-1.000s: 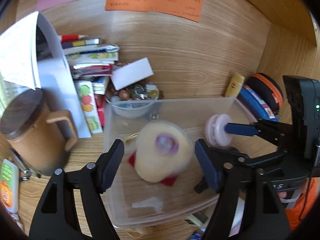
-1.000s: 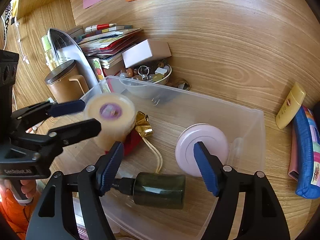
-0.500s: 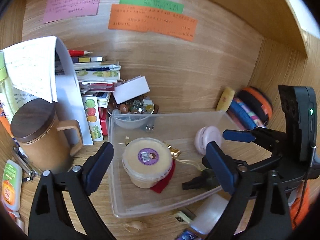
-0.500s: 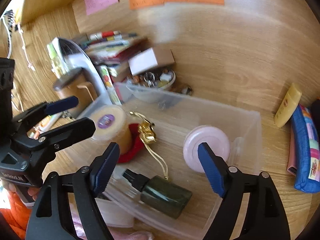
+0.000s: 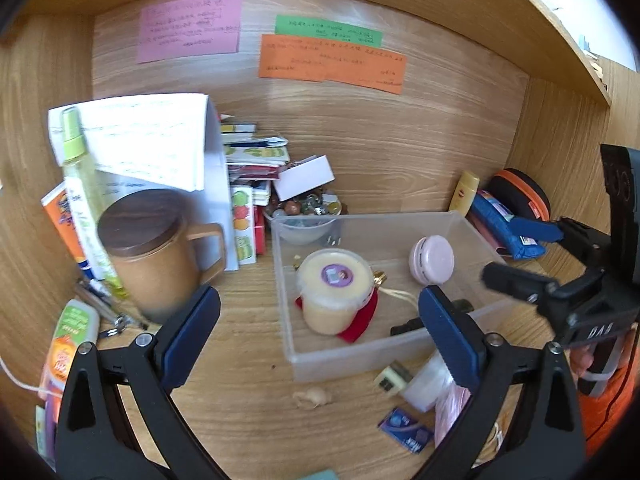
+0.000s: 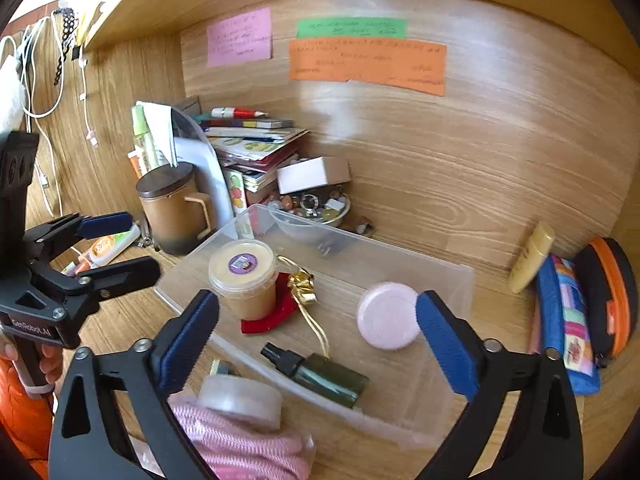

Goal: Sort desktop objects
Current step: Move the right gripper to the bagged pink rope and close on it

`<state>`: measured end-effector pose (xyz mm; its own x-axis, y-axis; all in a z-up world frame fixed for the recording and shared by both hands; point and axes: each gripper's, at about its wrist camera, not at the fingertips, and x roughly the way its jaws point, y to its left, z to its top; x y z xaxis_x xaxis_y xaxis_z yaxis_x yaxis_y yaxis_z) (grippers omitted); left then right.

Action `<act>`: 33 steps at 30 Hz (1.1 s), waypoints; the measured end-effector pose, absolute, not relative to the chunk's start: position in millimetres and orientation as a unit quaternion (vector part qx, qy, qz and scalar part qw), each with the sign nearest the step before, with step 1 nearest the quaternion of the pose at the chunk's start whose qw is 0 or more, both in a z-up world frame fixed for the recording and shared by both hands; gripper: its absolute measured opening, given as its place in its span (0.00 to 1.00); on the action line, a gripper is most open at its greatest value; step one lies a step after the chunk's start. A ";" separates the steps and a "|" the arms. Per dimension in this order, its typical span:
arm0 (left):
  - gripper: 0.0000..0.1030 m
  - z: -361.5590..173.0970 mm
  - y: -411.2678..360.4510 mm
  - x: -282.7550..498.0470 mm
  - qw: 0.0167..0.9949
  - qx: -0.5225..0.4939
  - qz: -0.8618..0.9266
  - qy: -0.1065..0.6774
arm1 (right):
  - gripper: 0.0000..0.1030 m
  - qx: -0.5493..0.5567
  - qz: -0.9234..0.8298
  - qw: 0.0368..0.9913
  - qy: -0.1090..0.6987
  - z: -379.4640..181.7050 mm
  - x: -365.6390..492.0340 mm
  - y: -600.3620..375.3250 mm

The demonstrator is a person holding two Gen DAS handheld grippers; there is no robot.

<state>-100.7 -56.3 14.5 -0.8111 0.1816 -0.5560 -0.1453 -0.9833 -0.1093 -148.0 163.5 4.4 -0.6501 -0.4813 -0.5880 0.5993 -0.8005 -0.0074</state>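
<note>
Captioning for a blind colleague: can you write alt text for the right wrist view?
An open right gripper hovers over a clear plastic bin holding a cream lidded tub, pink round case and dark green spray bottle on a cluttered wooden desk.

Left gripper [image 5: 318, 336]: black plastic arms, triangular cut-outs, silver screws at the joints, dark blue ribbed pads on fingers [image 5: 190, 334]. Right gripper [image 6: 318, 338]: same build, black frame, silver screws, blue pads. Seen from the right wrist view, the left unit's body carries white "GenRobot.AI" lettering and a tall black housing. Seen from the left wrist view, the right unit has white lettering too, unreadable. Orange sleeves and bare skin show at both handles.
</note>
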 end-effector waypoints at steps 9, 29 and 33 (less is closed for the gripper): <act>0.98 4.4 -82.1 -63.1 0.056 -0.307 0.949 -0.043 | 0.99 0.303 -0.913 0.268 0.055 4.2 -124.9 204.4; 0.98 -57.2 -95.6 -9.1 0.025 -0.384 0.920 -0.075 | 0.99 0.359 -0.877 0.312 0.069 -36.1 -71.9 169.2; 0.98 -65.9 -97.8 0.5 0.024 -0.394 0.915 -0.083 | 0.99 0.361 -0.872 0.319 0.088 -45.4 -66.7 151.3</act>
